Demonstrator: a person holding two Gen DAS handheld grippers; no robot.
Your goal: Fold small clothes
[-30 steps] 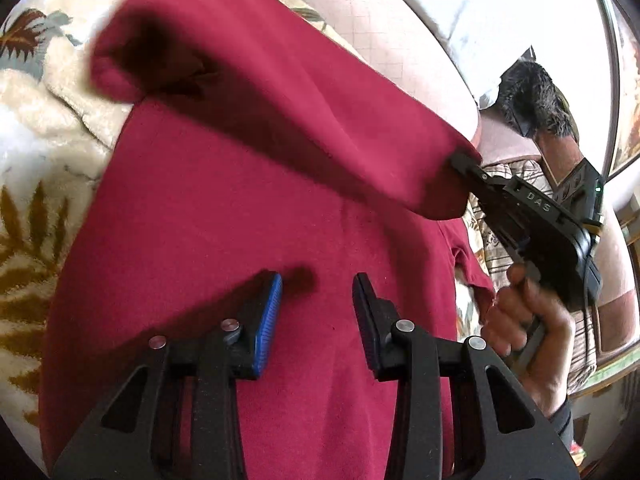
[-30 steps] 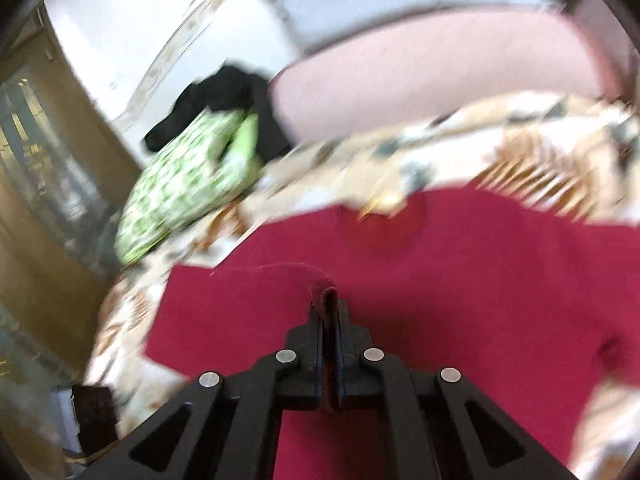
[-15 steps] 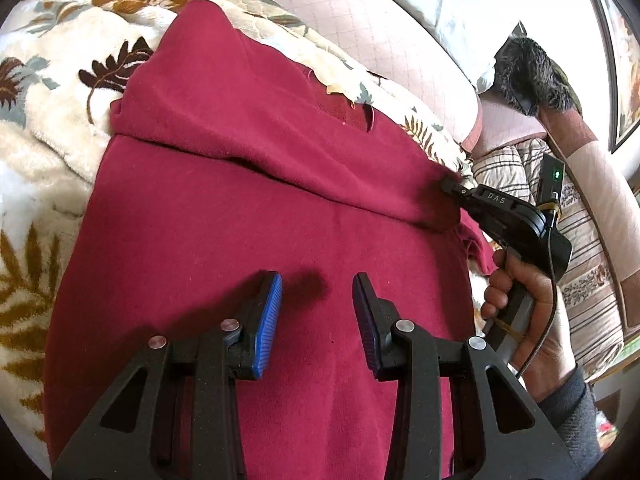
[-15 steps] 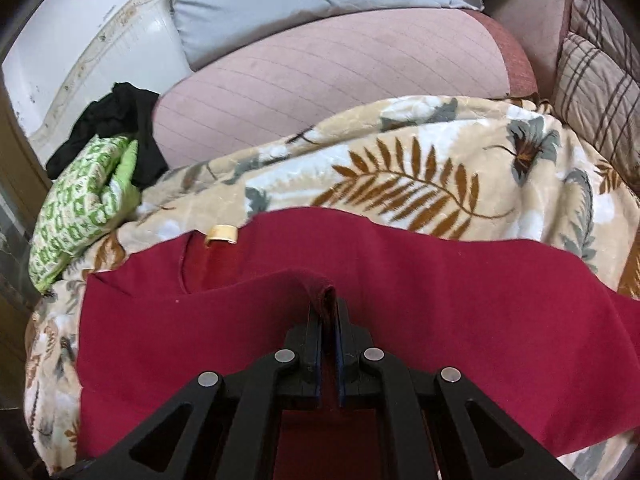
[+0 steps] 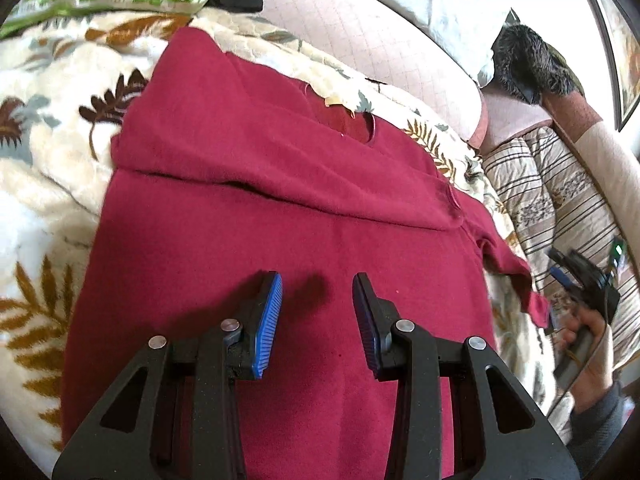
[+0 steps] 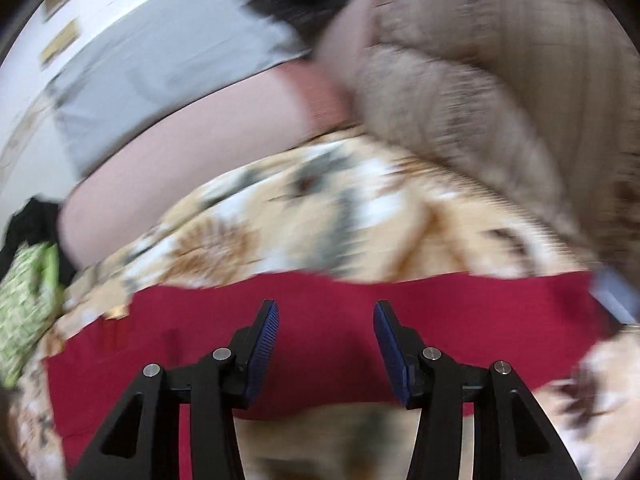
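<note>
Though unheld, red garment (image 5: 256, 248) (half-folded).

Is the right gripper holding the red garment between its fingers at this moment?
No, the right gripper is open and nothing sits between its fingers; the red garment lies beyond them.

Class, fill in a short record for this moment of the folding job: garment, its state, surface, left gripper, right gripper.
garment: dark red top
state: one part folded over the body, lying flat
surface: leaf-print blanket
left gripper: open, over the top, nothing between the jaws
right gripper: jaws have just been opening; nothing between them
</note>
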